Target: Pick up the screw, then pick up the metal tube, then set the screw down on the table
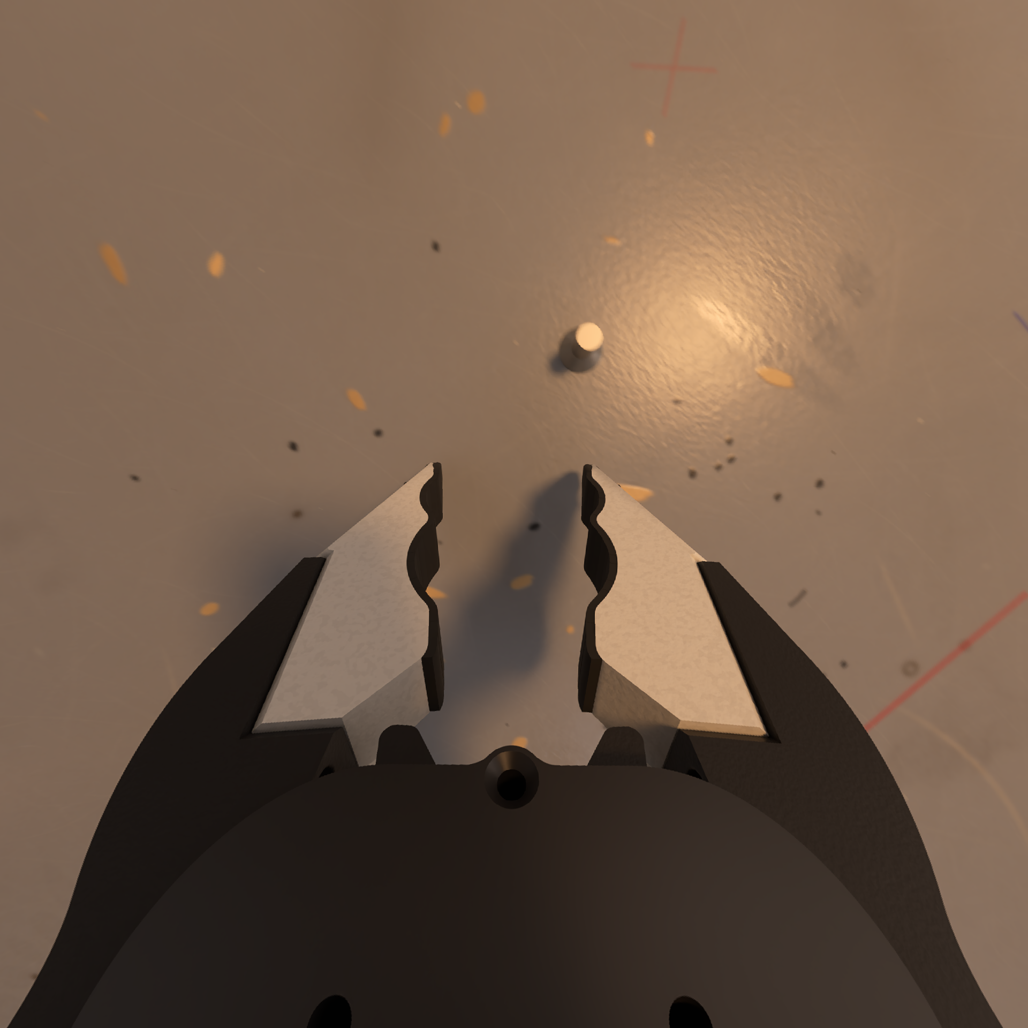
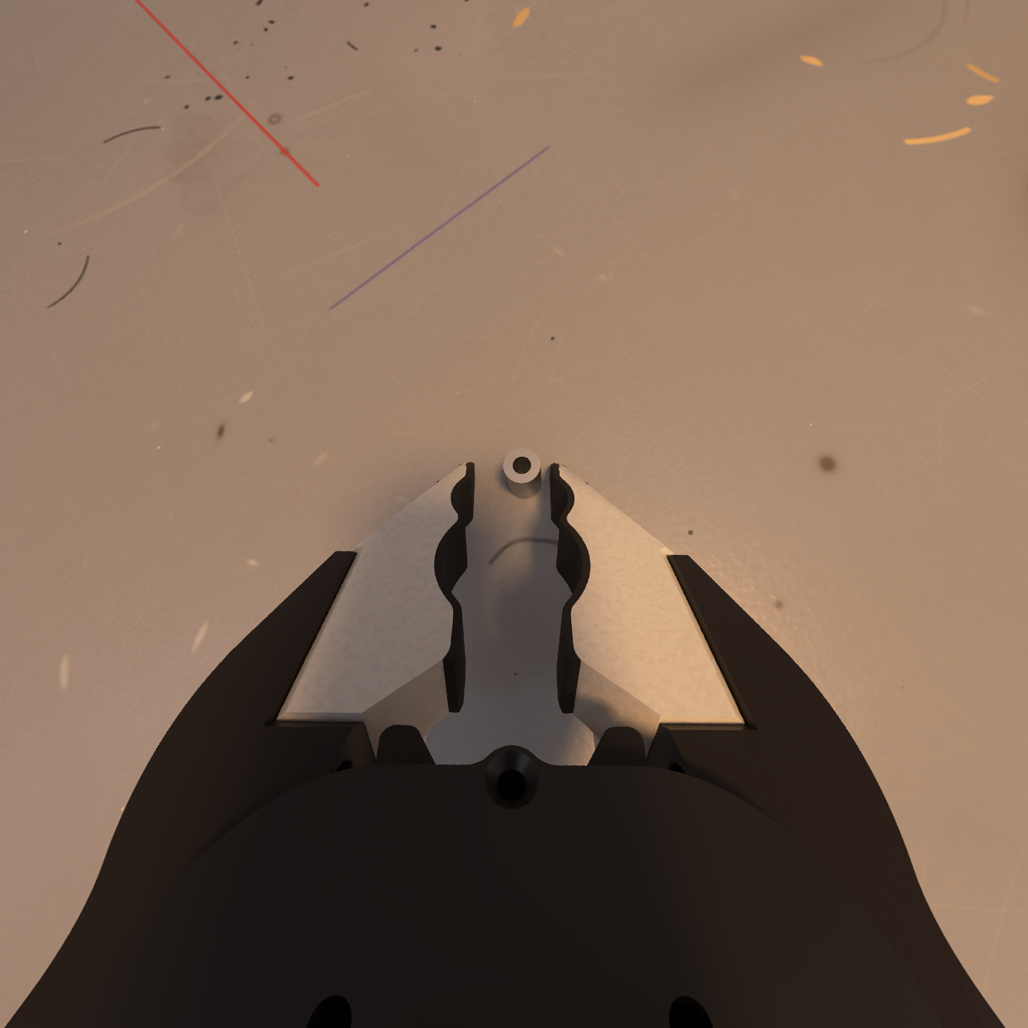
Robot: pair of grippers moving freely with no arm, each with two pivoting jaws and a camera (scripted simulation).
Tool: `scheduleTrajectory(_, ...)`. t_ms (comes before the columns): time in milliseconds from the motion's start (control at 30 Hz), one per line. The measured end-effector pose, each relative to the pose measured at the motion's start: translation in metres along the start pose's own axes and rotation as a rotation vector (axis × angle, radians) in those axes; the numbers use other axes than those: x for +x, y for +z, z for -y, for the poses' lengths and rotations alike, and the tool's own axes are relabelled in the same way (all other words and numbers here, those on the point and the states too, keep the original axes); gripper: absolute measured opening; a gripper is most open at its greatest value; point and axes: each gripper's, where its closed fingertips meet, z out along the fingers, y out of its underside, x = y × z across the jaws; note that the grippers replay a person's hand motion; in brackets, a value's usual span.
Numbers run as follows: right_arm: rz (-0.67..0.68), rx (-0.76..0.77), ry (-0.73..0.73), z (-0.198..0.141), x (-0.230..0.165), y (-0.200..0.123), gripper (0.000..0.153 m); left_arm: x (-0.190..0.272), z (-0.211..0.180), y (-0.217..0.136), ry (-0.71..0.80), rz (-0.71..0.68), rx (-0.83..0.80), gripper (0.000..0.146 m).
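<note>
In the left wrist view a small silver screw stands on its head on the tan table, shaft pointing up. My left gripper is open and empty, and hovers above the table; the screw lies ahead of its tips and a little to the right. In the right wrist view a short grey metal tube stands upright on the table, its bore facing up. My right gripper is open, with the tube between its fingertips; a small gap shows on each side of the tube.
The table bears only flat marks: a red cross, a red line, a blue line, orange flecks and black specks. Nothing else stands near either gripper.
</note>
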Motion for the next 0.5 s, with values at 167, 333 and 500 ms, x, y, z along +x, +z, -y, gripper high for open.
scheduleTrajectory(167,0.007,-0.003,0.018,0.000,0.002,0.000,0.023,-0.020,0.020,-0.023,0.044,0.169,0.117,0.040)
scheduleTrajectory(333,-0.033,0.011,-0.030,0.002,0.001,0.001,0.024,-0.019,-0.026,-0.062,0.054,0.102,-0.060,0.069)
scheduleTrajectory(500,-0.065,-0.002,-0.046,0.001,0.003,0.002,0.024,-0.015,-0.053,-0.077,0.051,0.132,-0.044,0.070)
